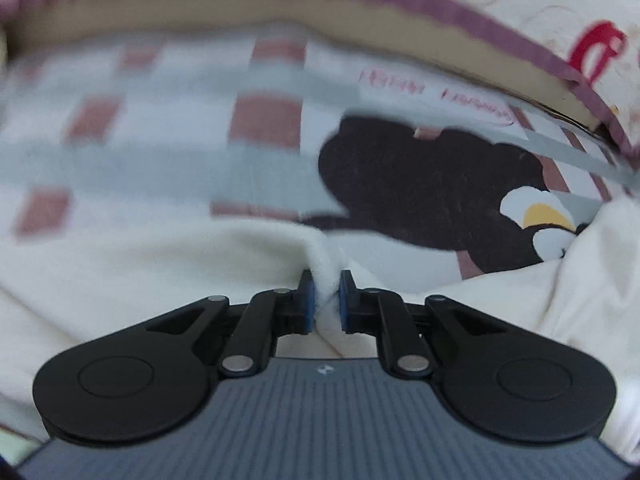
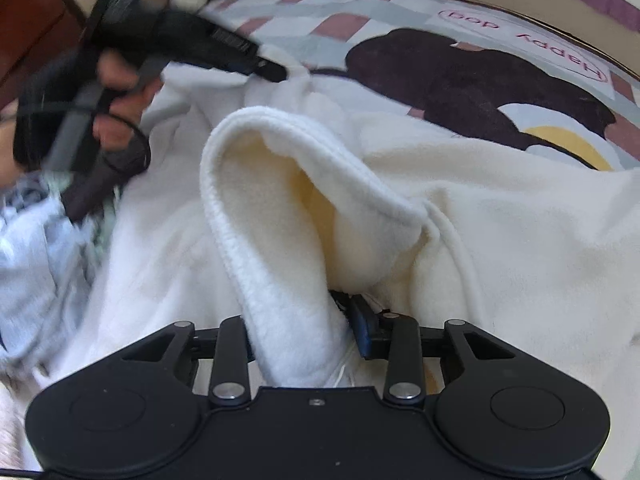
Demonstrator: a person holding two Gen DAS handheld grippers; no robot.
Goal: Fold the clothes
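Note:
A cream fleece garment (image 1: 120, 276) lies rumpled on a checked bed sheet (image 1: 168, 128). My left gripper (image 1: 327, 280) is shut on a narrow ridge of the garment's edge, pinched between its blue pads. In the right wrist view that same gripper (image 2: 280, 72) shows at the upper left, held by a person's hand (image 2: 116, 76), its tip on the fleece. A thick hemmed flap of the fleece garment (image 2: 280, 184) rises between the fingers of my right gripper (image 2: 300, 320). Its right pad (image 2: 362, 320) stands slightly off the cloth, and its left finger is hidden behind the flap.
The sheet carries a dark brown bear print (image 2: 460, 80) and pink lettering (image 2: 524, 40). A tan bed border with purple trim (image 1: 280, 4) runs along the far side. A pale grey-blue garment (image 2: 36, 240) lies at the left. A dark wooden piece (image 2: 28, 12) stands in the upper left corner.

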